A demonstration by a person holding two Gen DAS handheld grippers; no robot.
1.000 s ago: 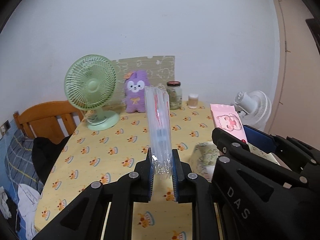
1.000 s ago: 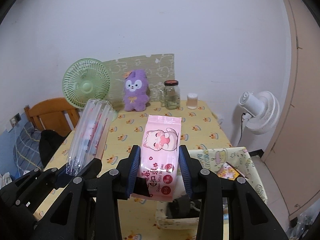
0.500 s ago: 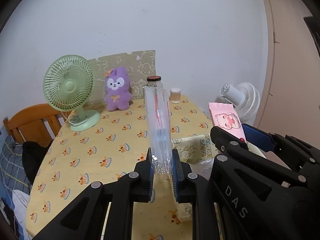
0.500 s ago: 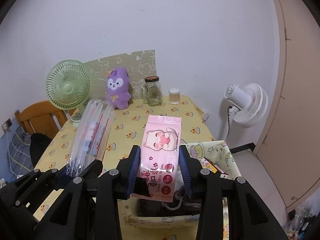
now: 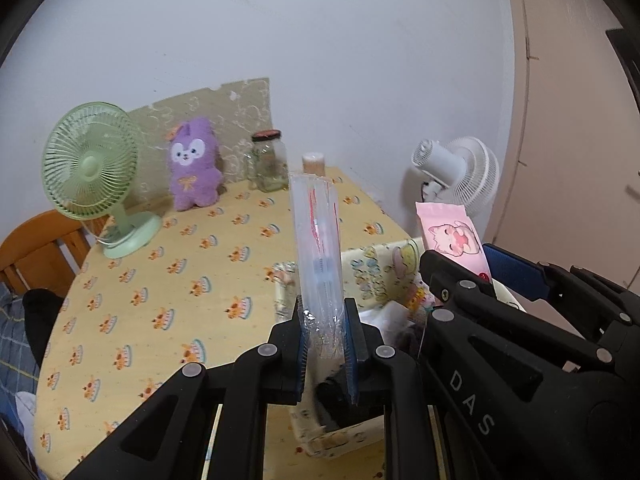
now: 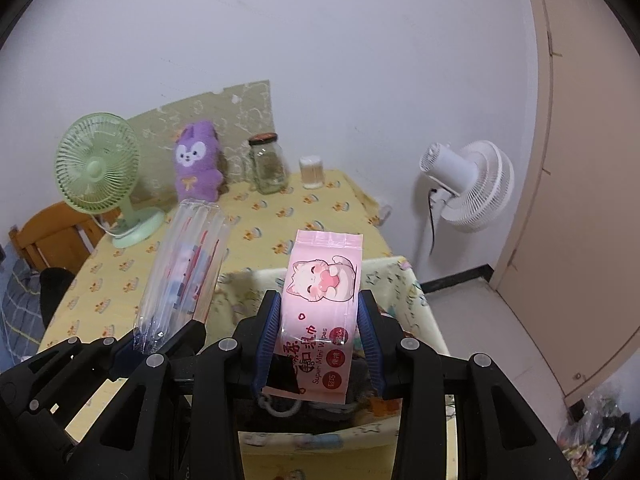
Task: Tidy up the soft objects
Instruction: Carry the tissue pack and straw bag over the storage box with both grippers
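Above the patterned fabric bin (image 6: 408, 280) at the surface (image 5: 168, 280) edge, the left gripper (image 5: 324, 344) is clamped on a clear air-cushion pack (image 5: 318, 248), while the right gripper (image 6: 318, 340) squeezes a pink wipes packet (image 6: 320, 304).

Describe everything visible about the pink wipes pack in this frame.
The pink wipes pack is a soft, glossy plastic pouch printed with a cartoon cat, Chinese text and "Super Mini Wipes", crimp-sealed on top. It stands upright, clamped at both sides by the right gripper, held in the air above the open fabric storage box, touching nothing else visible.
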